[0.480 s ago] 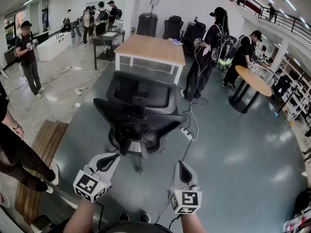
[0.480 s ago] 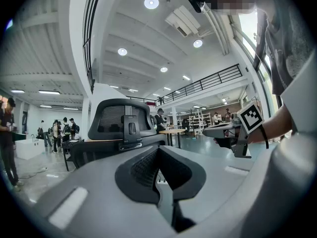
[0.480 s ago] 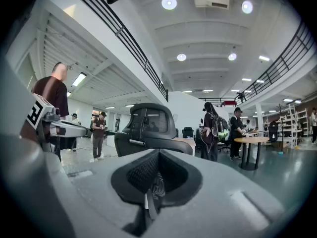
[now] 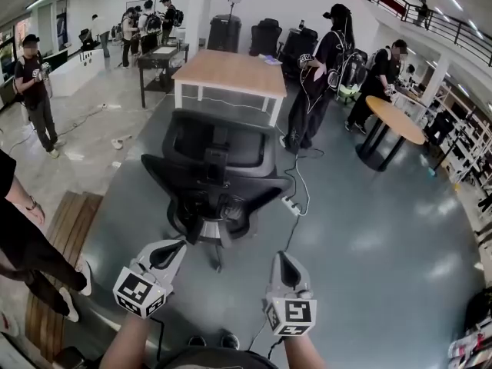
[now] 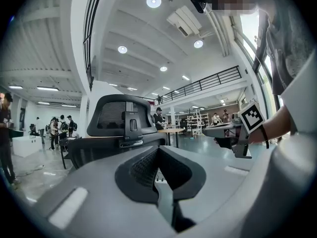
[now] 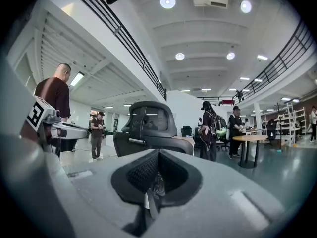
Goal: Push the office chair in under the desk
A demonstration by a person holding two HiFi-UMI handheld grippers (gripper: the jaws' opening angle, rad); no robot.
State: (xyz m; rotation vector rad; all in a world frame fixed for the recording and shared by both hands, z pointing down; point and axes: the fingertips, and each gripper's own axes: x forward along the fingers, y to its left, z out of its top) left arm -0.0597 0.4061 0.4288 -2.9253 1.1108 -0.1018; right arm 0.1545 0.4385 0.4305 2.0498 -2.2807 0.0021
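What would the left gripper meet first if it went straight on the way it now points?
Probably the back of the office chair, which stands straight ahead of the shut left gripper, though depth is hard to judge.

Shifted slightly leftward ahead of the left gripper (image 4: 177,246) and right gripper (image 4: 283,257): office chair (image 4: 215,177), likewise desk (image 4: 227,71) beyond.

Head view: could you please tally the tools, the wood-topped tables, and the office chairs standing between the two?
Tools: 2, the left tool and the right tool
Wood-topped tables: 2, the rectangular desk and the round table
Office chairs between them: 1, the black office chair
Total: 5
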